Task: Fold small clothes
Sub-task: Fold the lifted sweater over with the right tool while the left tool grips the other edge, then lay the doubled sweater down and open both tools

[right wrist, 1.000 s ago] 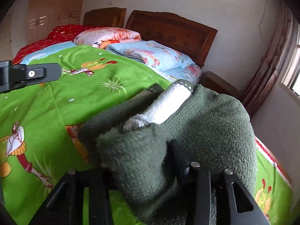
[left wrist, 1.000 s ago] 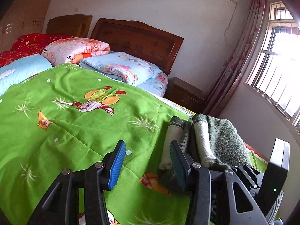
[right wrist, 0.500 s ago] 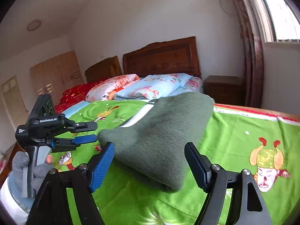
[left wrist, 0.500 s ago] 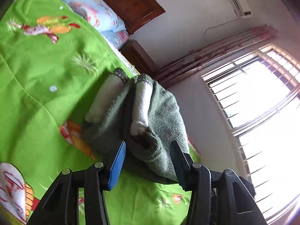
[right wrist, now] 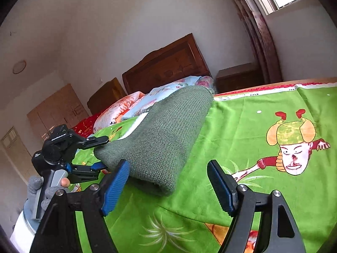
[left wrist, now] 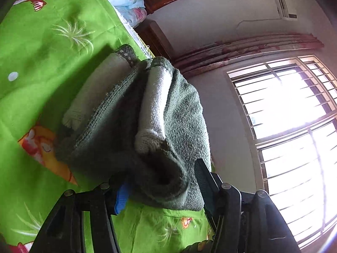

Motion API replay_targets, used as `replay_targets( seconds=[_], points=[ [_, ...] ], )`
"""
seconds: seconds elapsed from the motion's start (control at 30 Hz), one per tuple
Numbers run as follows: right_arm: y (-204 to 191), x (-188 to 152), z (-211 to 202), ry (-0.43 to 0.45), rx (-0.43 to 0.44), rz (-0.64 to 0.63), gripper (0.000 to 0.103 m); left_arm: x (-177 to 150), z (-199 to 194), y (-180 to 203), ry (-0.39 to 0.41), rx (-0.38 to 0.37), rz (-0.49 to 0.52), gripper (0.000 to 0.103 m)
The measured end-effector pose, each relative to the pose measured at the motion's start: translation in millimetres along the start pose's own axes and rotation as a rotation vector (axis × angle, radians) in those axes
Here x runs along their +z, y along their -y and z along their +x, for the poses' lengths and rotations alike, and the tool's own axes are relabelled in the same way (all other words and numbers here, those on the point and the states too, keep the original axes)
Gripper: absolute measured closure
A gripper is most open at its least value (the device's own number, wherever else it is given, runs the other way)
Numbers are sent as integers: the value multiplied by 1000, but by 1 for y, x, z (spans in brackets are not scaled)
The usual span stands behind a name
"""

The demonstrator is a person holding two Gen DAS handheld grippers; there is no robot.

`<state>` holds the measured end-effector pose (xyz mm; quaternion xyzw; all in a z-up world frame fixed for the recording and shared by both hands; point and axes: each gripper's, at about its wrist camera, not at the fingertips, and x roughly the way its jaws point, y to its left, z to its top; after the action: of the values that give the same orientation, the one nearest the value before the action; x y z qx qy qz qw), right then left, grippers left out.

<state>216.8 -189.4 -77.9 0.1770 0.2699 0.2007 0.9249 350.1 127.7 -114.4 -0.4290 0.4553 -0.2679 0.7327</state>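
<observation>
The folded green sweater (right wrist: 160,139) lies on the green bedspread (right wrist: 242,130), its long axis running from my claws toward the headboard (right wrist: 168,63). Its near end sits between the fingers of my left claw (left wrist: 162,186), whose jaws are opening around the knit; I cannot see the pads pressing on it. My right claw (right wrist: 168,186) stands wide apart and empty, with the sweater's near corner just ahead and to its left. So my left hand is the nearer one. The left wrist view shows the tucked-in white sleeves (left wrist: 154,105) and the open folded edge; the right wrist view shows only the smooth outer fold, plus my gloved left hand (right wrist: 42,191).
</observation>
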Motion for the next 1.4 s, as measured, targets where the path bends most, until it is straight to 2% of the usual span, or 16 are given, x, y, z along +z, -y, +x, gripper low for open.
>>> replay_targets(
  seconds=[0.1,0.2,0.23,0.27,0.37,0.53,0.67,0.83,0.87,0.93,0.97,1.07,1.13,1.27,1.4],
  points=[
    [-1,1,3,-23,-2,-3,0,14,19,-3,-34,35,13,46],
    [-2,2,11,-55,-15,-11,0,24,26,-5,-27,25,0,48],
    [-3,2,15,-73,-16,-16,0,26,28,-2,-23,27,-2,50],
    [-5,1,21,-106,-19,-27,0,27,28,0,-15,36,4,57],
    [-16,-3,40,-204,-59,-97,0,25,24,10,15,48,63,67],
    [-22,-10,60,-295,-144,-149,0,28,8,40,65,23,160,72],
    [-16,-9,58,-277,-161,-128,0,42,-8,55,115,40,214,73],
    [-14,-10,67,-308,-209,-122,0,51,-3,11,99,139,172,73],
    [-14,-10,68,-309,-209,-126,0,51,-2,-2,105,133,144,73],
    [-13,-10,68,-307,-205,-122,0,47,-7,-19,127,63,109,73],
    [-12,-10,68,-306,-202,-119,0,46,-8,-20,128,50,110,73],
    [-11,-9,66,-300,-189,-111,0,42,-6,-6,127,83,168,73],
    [-9,-7,64,-281,-174,-98,0,38,-9,5,164,94,202,73],
    [2,-4,61,-254,-173,-39,0,28,-12,-5,225,103,168,73],
    [1,-5,64,-271,-178,-42,0,30,-13,-14,221,85,159,69]
  ],
)
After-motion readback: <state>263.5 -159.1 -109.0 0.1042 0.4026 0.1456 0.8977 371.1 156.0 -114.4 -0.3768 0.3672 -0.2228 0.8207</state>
